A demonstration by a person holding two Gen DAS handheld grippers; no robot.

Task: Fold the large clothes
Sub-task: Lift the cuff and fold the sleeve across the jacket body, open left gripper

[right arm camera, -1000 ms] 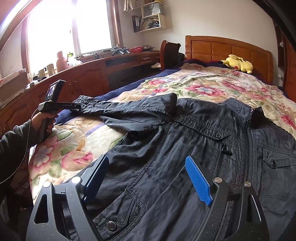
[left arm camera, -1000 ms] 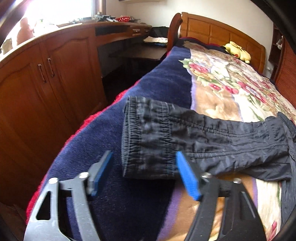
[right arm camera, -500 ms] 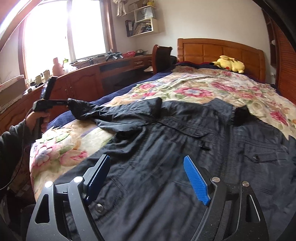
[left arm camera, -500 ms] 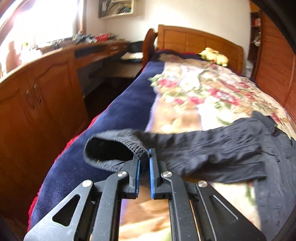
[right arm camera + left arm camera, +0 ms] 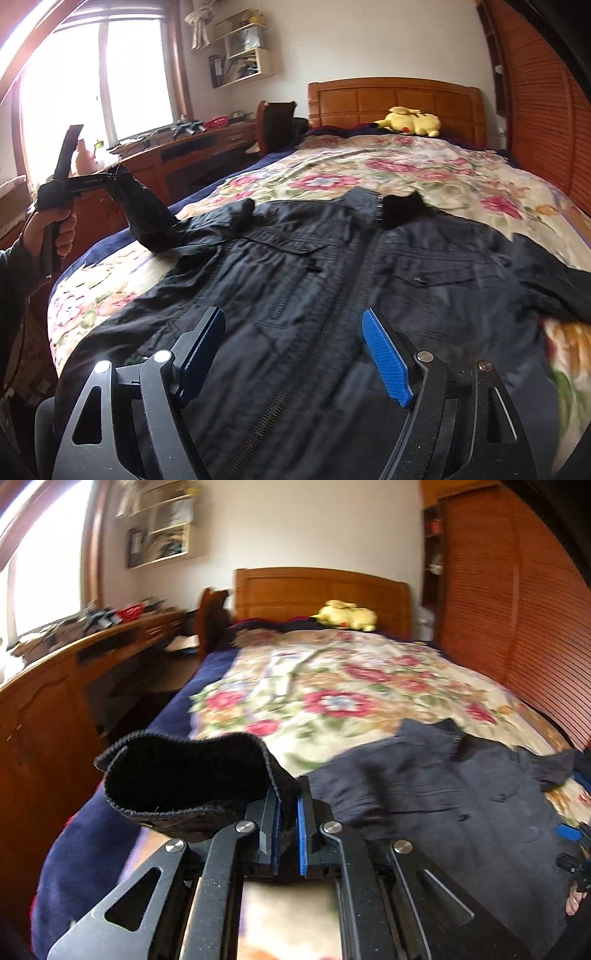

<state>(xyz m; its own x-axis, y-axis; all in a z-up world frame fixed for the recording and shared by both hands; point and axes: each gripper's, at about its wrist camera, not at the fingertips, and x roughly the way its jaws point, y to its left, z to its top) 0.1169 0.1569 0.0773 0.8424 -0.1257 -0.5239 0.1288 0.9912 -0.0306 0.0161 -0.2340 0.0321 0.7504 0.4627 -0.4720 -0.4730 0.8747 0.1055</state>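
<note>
On floral bedspread (image 5: 424,173): jacket (image 5: 351,266) | left hand-held gripper (image 5: 286,827) pinches cuff (image 5: 184,775) | right hand-held gripper (image 5: 295,350) closing, empty

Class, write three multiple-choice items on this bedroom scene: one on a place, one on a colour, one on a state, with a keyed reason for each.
1. Where does the yellow plush toy lie?
A. by the headboard
B. on the desk
C. on the jacket

2. What colour is the jacket?
A. red
B. black
C. white

3. What is the left gripper doing?
A. standing open
B. lying on the bed
C. gripping the sleeve cuff

Key:
1 A: it rests at the bed's far end.
2 B: the fabric is black.
3 C: the fingers pinch the raised cuff.
</note>
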